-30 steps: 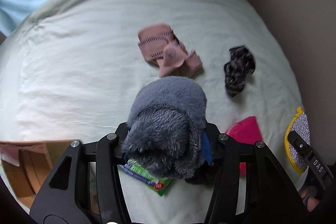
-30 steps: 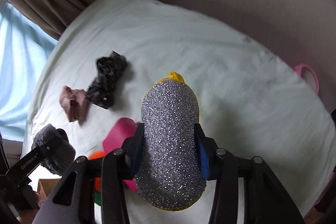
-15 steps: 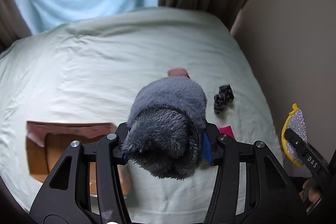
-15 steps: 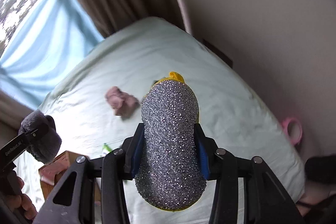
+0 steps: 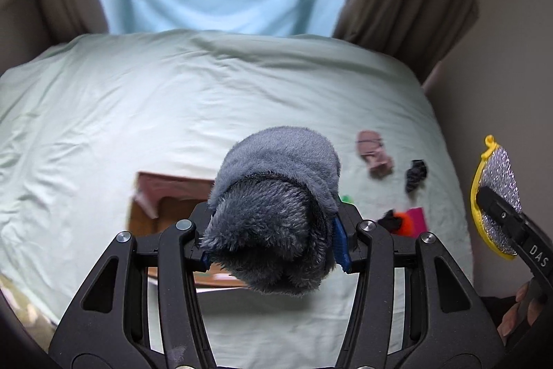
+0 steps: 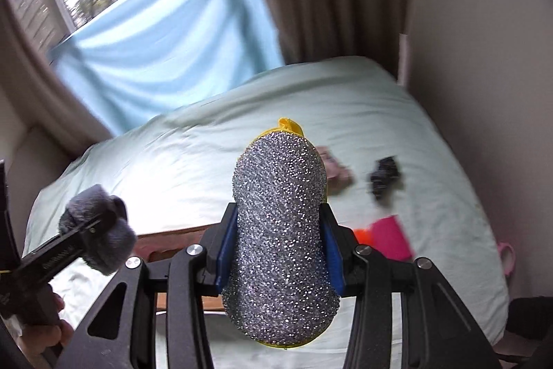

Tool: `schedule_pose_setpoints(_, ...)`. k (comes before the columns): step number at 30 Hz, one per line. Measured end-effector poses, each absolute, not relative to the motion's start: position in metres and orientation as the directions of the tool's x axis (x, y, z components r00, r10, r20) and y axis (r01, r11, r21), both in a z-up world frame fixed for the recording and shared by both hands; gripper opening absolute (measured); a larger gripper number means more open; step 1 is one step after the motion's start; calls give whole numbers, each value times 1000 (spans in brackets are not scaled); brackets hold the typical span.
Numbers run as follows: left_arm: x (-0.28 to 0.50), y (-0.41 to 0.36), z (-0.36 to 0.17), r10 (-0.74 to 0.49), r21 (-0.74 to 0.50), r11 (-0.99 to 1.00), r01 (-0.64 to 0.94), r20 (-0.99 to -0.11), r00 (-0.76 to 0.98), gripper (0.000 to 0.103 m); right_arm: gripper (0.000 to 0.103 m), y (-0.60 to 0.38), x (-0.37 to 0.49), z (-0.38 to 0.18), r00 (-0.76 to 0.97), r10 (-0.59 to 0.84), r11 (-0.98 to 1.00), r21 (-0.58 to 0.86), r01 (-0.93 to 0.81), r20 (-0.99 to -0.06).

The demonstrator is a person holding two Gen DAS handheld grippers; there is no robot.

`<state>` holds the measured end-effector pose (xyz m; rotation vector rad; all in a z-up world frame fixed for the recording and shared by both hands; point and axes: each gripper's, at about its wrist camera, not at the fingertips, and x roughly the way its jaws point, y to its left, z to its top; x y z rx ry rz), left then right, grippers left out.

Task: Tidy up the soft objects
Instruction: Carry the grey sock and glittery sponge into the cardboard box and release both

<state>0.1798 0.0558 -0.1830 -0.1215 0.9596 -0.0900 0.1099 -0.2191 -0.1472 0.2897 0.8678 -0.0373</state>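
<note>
Carrying the grey furry piece pinched in the left gripper and the glittery sponge clamped in the right gripper, both high above the bed, either could miss the cardboard box below-left if released early.

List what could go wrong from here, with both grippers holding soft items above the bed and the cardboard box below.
1. The left gripper clamps the fluffy grey item only across compressible pile; it could slip out short of the cardboard box.
2. The grey item hides much of the box in the left wrist view, so a release could miss it.
3. The right gripper holds the glittery sponge beside the left one; they could collide over the box.
</note>
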Motion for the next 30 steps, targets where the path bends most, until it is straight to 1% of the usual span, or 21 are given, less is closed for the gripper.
schedule_pose_setpoints(5,182,115,-205,-98,-122,993,-8,-840,534,47,41,-145,124,-154,616,146,970,236,66,-774)
schedule_pose_setpoints(8,189,136,-230,-85,-104,994,-11,-865,495,47,41,-114,138,-166,579,178,970,240,32,-796)
schedule_pose_setpoints(12,200,152,-270,-71,-81,997,-5,-895,441,47,41,-86,159,-195,506,214,967,256,14,-835)
schedule_pose_setpoints(17,211,163,-312,-72,-83,996,-13,-926,370,47,41,-62,183,-242,388,222,966,257,39,-895)
schedule_pose_setpoints(21,225,164,-339,-65,-73,997,-13,-943,326,47,41,-54,200,-282,306,229,963,262,70,-924)
schedule_pose_setpoints(26,241,164,-371,-50,-55,998,-10,-961,271,47,41,-46,217,-327,219,238,959,265,100,-946)
schedule_pose_setpoints(30,249,163,-387,-29,-29,1000,0,-971,236,49,43,-45,230,-364,149,263,951,283,127,-953)
